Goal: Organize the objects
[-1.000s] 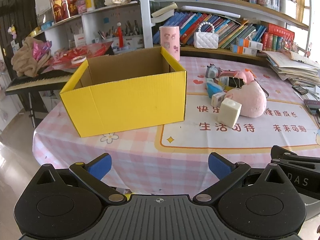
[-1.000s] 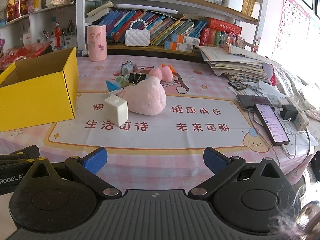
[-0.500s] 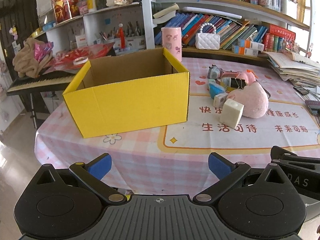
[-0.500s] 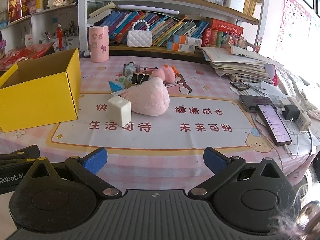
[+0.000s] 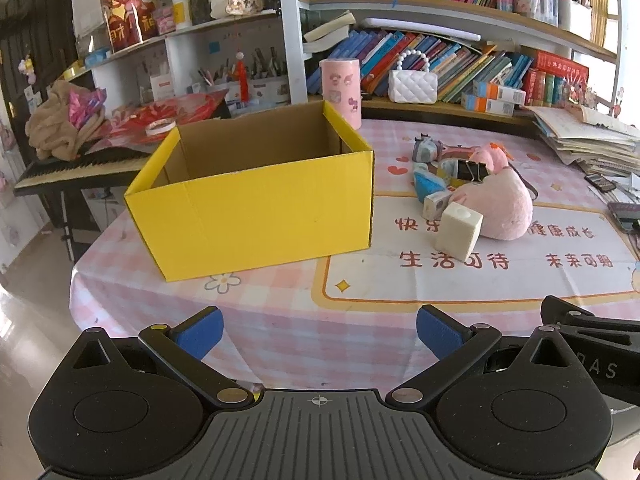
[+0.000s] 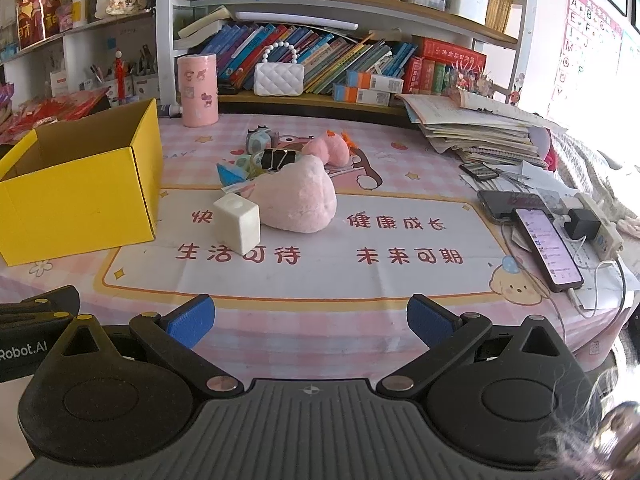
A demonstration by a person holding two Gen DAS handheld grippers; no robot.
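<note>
Crowded bookshelves [image 6: 320, 40] stand behind the desk [image 6: 304, 280], which wears a pink checked cloth. Bright daylight floods in from the right. A keyboard [image 5: 80, 164] stands left, over a glossy floor [image 5: 28, 320].

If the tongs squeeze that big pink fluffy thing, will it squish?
Probably. The pink plush looks furry and sags in a soft mound, so it should squash and feel light. Its flat slump suggests it won't roll. It leans against the white block, which might get nudged.

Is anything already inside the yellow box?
No: in the left wrist view the yellow box shows only bare brown walls inside, though its floor is hidden behind the front wall.
</note>
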